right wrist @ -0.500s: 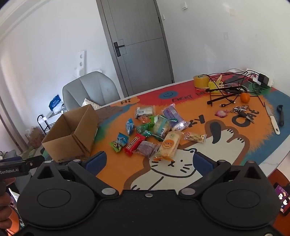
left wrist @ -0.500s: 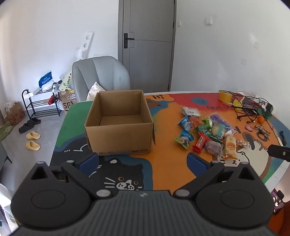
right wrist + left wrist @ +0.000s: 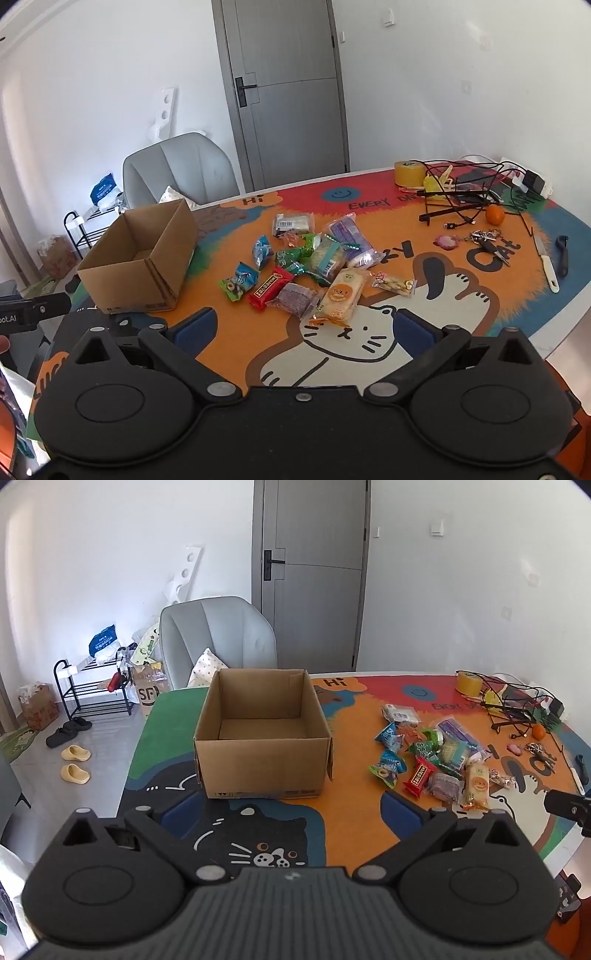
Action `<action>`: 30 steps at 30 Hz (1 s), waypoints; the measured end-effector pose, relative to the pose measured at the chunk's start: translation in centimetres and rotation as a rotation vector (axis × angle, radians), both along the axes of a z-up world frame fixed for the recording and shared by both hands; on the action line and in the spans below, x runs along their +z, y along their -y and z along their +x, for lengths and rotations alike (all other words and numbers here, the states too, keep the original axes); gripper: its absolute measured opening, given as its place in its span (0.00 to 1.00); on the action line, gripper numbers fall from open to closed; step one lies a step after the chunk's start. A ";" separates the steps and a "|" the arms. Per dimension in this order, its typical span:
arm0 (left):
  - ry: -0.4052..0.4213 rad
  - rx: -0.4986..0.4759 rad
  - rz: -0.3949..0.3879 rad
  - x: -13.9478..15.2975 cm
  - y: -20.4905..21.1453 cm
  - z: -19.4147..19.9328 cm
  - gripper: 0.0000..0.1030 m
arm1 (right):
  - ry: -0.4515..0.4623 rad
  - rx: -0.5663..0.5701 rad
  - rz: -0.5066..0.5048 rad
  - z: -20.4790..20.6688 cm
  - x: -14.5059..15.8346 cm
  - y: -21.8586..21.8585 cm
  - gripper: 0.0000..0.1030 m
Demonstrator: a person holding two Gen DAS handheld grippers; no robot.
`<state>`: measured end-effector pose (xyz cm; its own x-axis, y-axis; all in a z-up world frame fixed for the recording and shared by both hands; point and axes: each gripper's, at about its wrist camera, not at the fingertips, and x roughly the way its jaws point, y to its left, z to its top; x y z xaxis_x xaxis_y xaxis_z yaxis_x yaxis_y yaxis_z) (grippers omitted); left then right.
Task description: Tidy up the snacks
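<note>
An open, empty cardboard box (image 3: 262, 734) stands on the table's left part; it also shows in the right wrist view (image 3: 140, 258). A pile of wrapped snacks (image 3: 436, 757) lies to its right, with a red bar (image 3: 269, 288), a purple pack (image 3: 295, 297) and an orange-printed rice cracker pack (image 3: 341, 293) nearest. My left gripper (image 3: 291, 810) is open and empty, just in front of the box. My right gripper (image 3: 304, 328) is open and empty, just in front of the snack pile.
A colourful cat-print mat (image 3: 369, 343) covers the table. At the right sit a tape roll (image 3: 408, 172), black cables and a wire stand (image 3: 465, 195), an orange (image 3: 494, 215), keys (image 3: 487, 240) and a knife (image 3: 546, 260). A grey chair (image 3: 218, 638) stands behind the box.
Both grippers have moved slightly forward toward the table; the box and snacks look a little nearer. Nothing was taken hold of.
</note>
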<state>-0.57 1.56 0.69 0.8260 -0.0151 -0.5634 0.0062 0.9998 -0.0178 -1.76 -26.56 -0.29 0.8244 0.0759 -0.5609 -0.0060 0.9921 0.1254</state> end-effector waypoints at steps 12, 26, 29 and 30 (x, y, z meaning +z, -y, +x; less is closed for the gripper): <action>-0.016 -0.040 0.014 -0.5 1.0 -0.5 1.00 | 0.021 -0.015 -0.048 -0.1 0.4 -0.3 1.00; -0.011 -0.046 0.011 -0.1 1.4 -0.6 1.00 | 0.024 -0.013 -0.040 -0.4 0.5 -0.2 1.00; -0.012 -0.046 0.001 -0.1 1.3 -0.6 1.00 | 0.021 -0.016 -0.046 -0.3 0.5 -0.2 1.00; -0.011 -0.044 0.004 -0.1 1.3 -0.6 1.00 | 0.019 -0.015 -0.044 -0.3 0.5 -0.2 1.00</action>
<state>-1.16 0.27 0.58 0.8182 -0.0489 -0.5728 0.0500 0.9987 -0.0137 -2.07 -26.39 0.22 0.8357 0.0391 -0.5478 0.0066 0.9967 0.0813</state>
